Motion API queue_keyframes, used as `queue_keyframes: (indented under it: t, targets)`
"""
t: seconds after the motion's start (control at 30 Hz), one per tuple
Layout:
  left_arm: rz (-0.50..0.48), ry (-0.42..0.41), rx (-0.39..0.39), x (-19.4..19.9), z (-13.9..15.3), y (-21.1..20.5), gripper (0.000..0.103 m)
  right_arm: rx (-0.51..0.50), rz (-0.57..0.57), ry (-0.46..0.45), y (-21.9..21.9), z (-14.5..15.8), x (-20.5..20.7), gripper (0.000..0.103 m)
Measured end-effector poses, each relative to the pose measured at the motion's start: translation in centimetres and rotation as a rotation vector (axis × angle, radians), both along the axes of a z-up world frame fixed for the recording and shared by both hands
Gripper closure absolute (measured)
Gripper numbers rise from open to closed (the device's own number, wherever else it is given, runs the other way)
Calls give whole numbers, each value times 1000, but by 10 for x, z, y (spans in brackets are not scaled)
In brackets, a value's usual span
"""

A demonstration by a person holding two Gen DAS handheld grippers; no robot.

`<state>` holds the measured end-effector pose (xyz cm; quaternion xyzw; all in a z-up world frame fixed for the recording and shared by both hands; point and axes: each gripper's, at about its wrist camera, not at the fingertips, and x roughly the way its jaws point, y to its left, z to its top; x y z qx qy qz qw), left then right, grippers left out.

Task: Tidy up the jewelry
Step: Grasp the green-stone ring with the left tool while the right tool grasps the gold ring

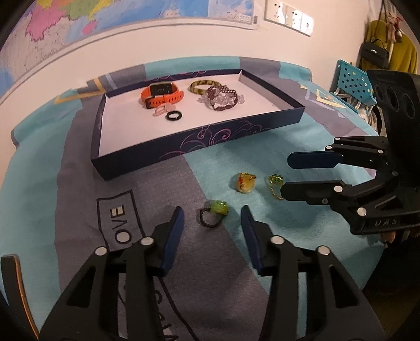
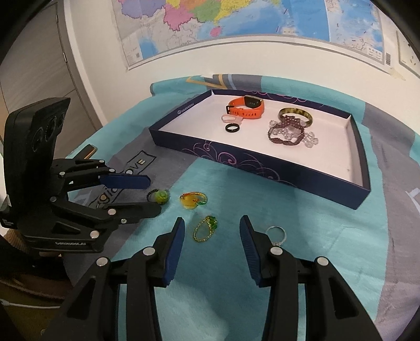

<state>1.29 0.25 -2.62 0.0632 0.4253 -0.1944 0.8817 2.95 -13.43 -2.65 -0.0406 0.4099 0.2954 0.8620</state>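
A navy tray (image 1: 199, 136) (image 2: 262, 162) with a white floor holds an orange watch (image 1: 160, 95) (image 2: 246, 106), a bangle (image 1: 203, 85), bead bracelets (image 1: 221, 98) (image 2: 287, 131) and a black ring (image 1: 173, 115) (image 2: 232, 127). On the cloth in front lie a green-stone ring (image 1: 219, 207) (image 2: 160, 196), a yellow pendant (image 1: 245, 182) (image 2: 190, 200), a gold-green ring (image 1: 275, 183) (image 2: 206, 227) and a silver ring (image 2: 275, 233). My left gripper (image 1: 212, 211) (image 2: 152, 195) is open around the green-stone ring, pads apart from it. My right gripper (image 2: 212, 221) (image 1: 285, 175) is open around the gold-green ring.
The teal and grey cloth (image 1: 275, 236) covers the table up to the wall, where a map (image 2: 236, 23) hangs. A blue perforated basket (image 1: 351, 81) and a black handbag (image 1: 372, 52) stand off the table's right side. A wooden edge (image 1: 15, 288) shows at the near left.
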Motion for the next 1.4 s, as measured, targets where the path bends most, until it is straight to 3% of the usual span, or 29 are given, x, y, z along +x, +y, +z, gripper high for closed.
queue_keyframes:
  t: [0.23,0.33,0.63,0.8,1.4]
  targets:
    - [-3,6,-6,2,-1,1,81,-11,1,14,5,-3,2,67]
    - [-11,5,-5,1,-1,-1,84,-10,1,24,5,-5,3,76]
    - [-13,2,-2,1,-1,-2,84,-11,-20,34,4,-6,4,85]
    - [-16,1,-3,1,-1,-3,82,-10,-22,41,4,-8,6,97]
    - [-10,-4,-12,1,1,-7,84,15,-34,33,-2,-4,6,98]
